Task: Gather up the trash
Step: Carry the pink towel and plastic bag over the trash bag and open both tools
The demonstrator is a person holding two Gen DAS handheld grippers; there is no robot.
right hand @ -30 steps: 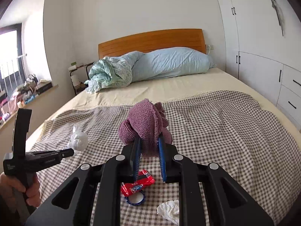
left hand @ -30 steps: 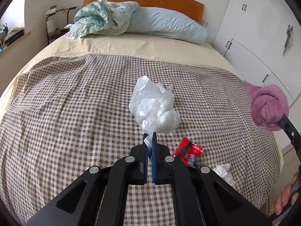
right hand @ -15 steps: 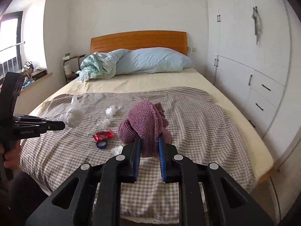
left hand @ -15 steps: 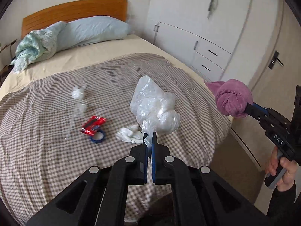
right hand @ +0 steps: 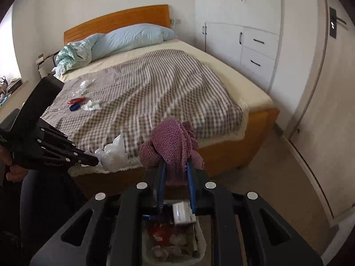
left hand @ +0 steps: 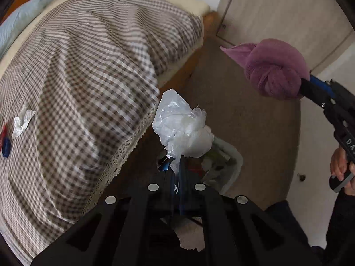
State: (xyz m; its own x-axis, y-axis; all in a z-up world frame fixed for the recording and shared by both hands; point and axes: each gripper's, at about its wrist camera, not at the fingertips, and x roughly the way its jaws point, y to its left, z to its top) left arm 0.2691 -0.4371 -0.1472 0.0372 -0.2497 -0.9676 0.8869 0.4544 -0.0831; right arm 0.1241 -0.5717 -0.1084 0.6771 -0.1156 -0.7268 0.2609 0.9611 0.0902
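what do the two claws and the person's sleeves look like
Both claws are matte black plastic with triangular cut-outs and round silver screws along the linkage arms. The fingers carry blue pads: on the right claw they show as curved blue strips, and blue shows on the left claw too. White letters "DA" mark the right claw's body. A dark sleeve covers the right arm below the hand.

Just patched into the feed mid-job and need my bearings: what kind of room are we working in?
A bedroom, by the look of it: a bed with a checked blanket, a wooden headboard and a blue pillow, and white built-in wardrobes with drawers along the wall.
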